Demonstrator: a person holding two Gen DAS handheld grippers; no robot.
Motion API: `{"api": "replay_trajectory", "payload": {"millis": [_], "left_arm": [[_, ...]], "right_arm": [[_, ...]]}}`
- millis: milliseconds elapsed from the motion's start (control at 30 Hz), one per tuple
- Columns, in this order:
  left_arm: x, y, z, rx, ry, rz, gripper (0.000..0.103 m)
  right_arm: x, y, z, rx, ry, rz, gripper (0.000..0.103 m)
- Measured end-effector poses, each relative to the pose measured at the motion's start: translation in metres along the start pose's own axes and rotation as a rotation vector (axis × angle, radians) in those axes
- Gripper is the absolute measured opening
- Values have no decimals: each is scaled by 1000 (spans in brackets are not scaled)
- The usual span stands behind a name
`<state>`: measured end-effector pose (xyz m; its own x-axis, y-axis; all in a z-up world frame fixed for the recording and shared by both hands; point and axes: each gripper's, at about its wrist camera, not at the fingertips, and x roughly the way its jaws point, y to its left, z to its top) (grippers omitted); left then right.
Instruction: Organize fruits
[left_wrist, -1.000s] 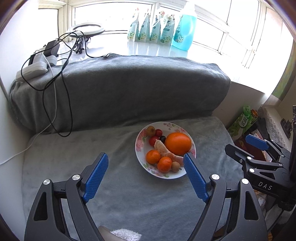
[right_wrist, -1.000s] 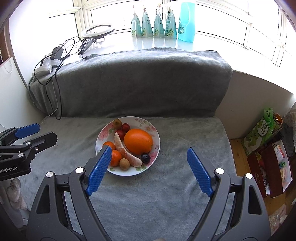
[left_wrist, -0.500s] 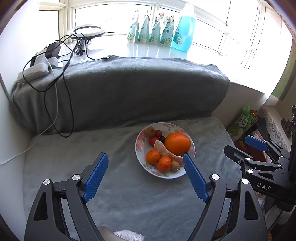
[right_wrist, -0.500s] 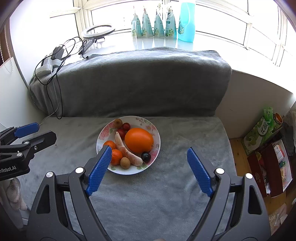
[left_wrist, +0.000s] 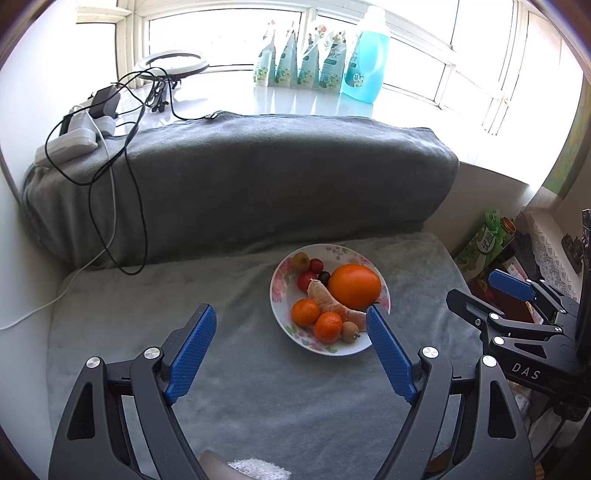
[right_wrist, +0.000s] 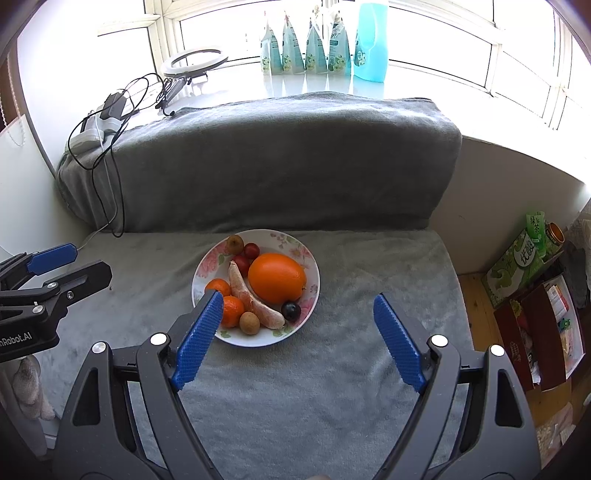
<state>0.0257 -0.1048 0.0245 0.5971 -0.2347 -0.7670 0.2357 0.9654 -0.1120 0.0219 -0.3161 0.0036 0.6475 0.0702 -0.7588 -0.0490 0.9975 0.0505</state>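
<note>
A floral white plate (left_wrist: 280, 291) (right_wrist: 314, 269) rests on a grey blanket and holds a big orange (left_wrist: 354, 286) (right_wrist: 277, 277), a peeled citrus segment (left_wrist: 328, 302) (right_wrist: 247, 295), two small tangerines (left_wrist: 305, 312) (right_wrist: 232, 311), red cherry tomatoes (right_wrist: 251, 250), a dark grape (right_wrist: 291, 310) and small brown fruits (left_wrist: 350, 331). My left gripper (left_wrist: 291, 314) hovers open in front of the plate, nothing between its blue pads. My right gripper (right_wrist: 297, 302) is open too, empty, just short of the plate. Each gripper shows at the side of the other's view.
A rolled grey blanket (right_wrist: 266, 162) forms a back wall behind the plate. Cables and a power strip (left_wrist: 74, 140) lie at the left on the sill, with a ring light (right_wrist: 195, 61), pouches and a blue detergent bottle (left_wrist: 365, 55). Boxes and packages (right_wrist: 524, 266) crowd the floor at right.
</note>
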Motion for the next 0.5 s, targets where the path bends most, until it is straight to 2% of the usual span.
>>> {"api": "replay_trajectory", "payload": {"millis": [500], "left_arm": [[-1, -1, 2, 8, -4, -1, 83]], "right_arm": [[0, 0, -1, 4, 3, -3, 86]]}}
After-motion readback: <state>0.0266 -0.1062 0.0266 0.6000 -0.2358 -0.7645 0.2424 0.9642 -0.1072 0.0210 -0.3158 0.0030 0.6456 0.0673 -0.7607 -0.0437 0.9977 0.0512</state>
